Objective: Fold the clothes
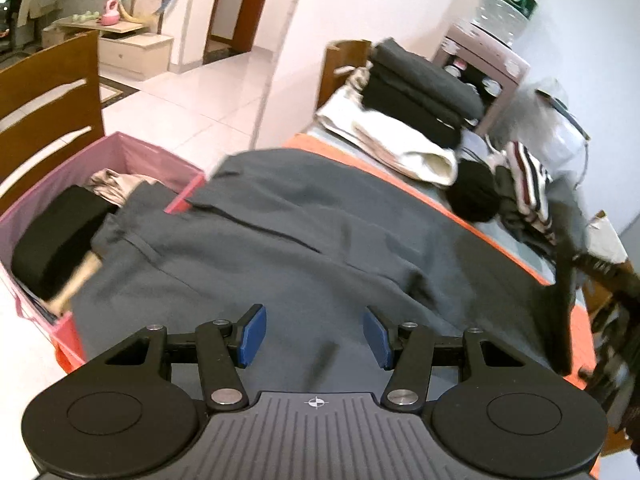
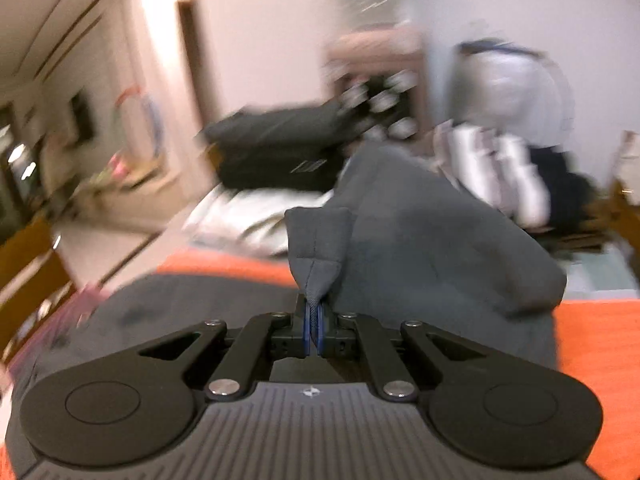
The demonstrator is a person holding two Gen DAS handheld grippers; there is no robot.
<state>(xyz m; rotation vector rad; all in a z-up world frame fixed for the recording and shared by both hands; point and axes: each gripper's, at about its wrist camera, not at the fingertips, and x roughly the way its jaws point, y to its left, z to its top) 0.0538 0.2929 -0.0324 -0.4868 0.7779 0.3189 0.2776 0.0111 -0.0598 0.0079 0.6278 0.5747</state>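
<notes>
On the orange table (image 1: 580, 332), a dark grey garment (image 1: 304, 240) lies spread out, its long axis running from the pink storage bin (image 1: 132, 156) at the left toward the far right edge, where the cloth rises. Its left end drapes over the bin's rim and partly into it. Long seams run along that same axis. Which end is the waist cannot be told.

The left gripper (image 1: 315, 336) hovers just above the near part of the garment with its jaws spread wide; the 2 blue pads (image 1: 253, 334) stand well apart and nothing is between them.

In the right wrist view, the right gripper (image 2: 315, 330) is clamped on a hemmed, seamed end of the dark grey garment (image 2: 420, 248). The cloth is pinched between the blue pads (image 2: 308, 330) and fans up and away from the fingers, folding back over the rest of the fabric. This view is heavily blurred.

Inside the bin sit a black rolled item (image 1: 56, 236) and a beige cloth (image 1: 116, 184). At the far end of the table lie a folded cream garment (image 1: 400, 140) with folded black clothes (image 1: 420, 84) stacked on it, and near them a striped garment (image 1: 528, 184) in a loose heap. A wooden chair (image 1: 44, 100) stands behind the bin, and a water dispenser (image 1: 492, 52) stands against the wall.
</notes>
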